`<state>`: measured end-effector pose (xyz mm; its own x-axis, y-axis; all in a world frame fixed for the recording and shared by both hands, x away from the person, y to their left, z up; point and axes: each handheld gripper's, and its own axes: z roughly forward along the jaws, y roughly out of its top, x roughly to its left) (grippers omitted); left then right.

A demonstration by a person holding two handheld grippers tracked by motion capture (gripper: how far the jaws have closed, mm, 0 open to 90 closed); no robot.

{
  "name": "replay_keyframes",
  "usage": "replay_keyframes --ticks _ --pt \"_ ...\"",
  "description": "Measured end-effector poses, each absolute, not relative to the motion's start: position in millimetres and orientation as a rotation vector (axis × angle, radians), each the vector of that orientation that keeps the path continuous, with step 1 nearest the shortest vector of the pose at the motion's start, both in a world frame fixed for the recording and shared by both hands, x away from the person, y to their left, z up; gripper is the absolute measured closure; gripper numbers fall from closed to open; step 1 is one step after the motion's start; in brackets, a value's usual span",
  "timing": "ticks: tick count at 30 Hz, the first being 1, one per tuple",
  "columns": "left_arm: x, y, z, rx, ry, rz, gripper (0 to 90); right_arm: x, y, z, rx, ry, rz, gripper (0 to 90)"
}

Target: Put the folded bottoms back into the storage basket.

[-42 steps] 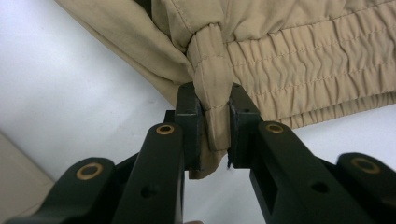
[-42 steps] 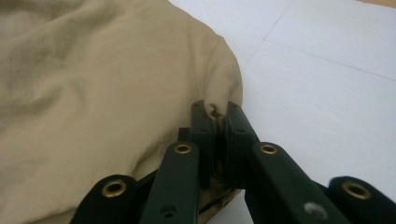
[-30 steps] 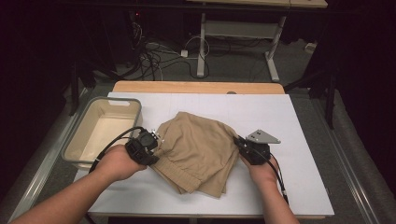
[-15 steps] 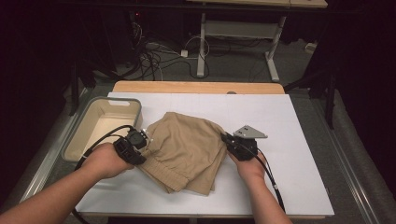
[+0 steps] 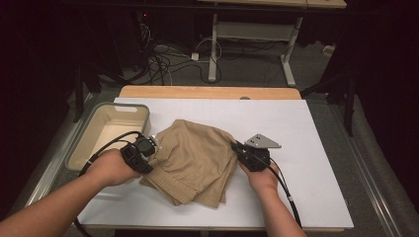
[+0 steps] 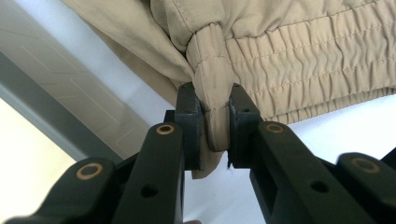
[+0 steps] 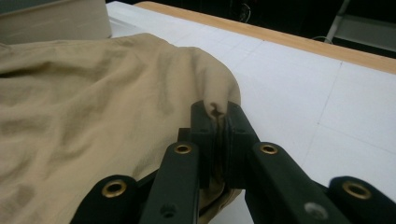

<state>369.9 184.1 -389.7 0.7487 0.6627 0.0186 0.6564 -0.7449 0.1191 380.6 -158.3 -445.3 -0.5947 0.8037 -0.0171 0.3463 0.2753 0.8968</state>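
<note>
A tan pair of shorts lies folded in the middle of the white table top. My left gripper is at the garment's left edge, shut on a bunched part of the elastic waistband. My right gripper is at the right edge, shut on a pinched fold of the tan cloth. In the right gripper view the shorts spread out to the left of the jaws.
A beige tub stands at the table's left edge, close to my left hand. The white board has bare room to the right of the shorts. A wooden strip runs along the far edge, with cables and a table frame on the floor beyond.
Both grippers and the shorts have shifted left across the table, toward the tub. The grips have stayed the same.
</note>
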Motion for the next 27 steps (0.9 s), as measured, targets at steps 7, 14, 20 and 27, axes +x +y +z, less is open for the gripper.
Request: replay_keyframes --ticks 7,14,20,27 --pt "369.3 182.5 -383.4 2.862 1.06 0.119 76.6 378.9 -160.6 -440.7 1.037 2.066 1.321 86.4" --pt "370.0 184.8 -381.9 2.866 1.073 0.107 76.6 378.8 -161.5 -438.0 1.043 2.061 1.335 86.4" --pt "369.9 185.4 -375.2 2.863 1.09 0.093 76.5 378.1 -159.9 -434.3 1.039 2.056 1.34 86.4" --pt "370.4 188.6 -361.1 2.865 1.075 0.101 76.6 375.5 -153.6 -419.9 1.004 2.043 1.322 86.3"
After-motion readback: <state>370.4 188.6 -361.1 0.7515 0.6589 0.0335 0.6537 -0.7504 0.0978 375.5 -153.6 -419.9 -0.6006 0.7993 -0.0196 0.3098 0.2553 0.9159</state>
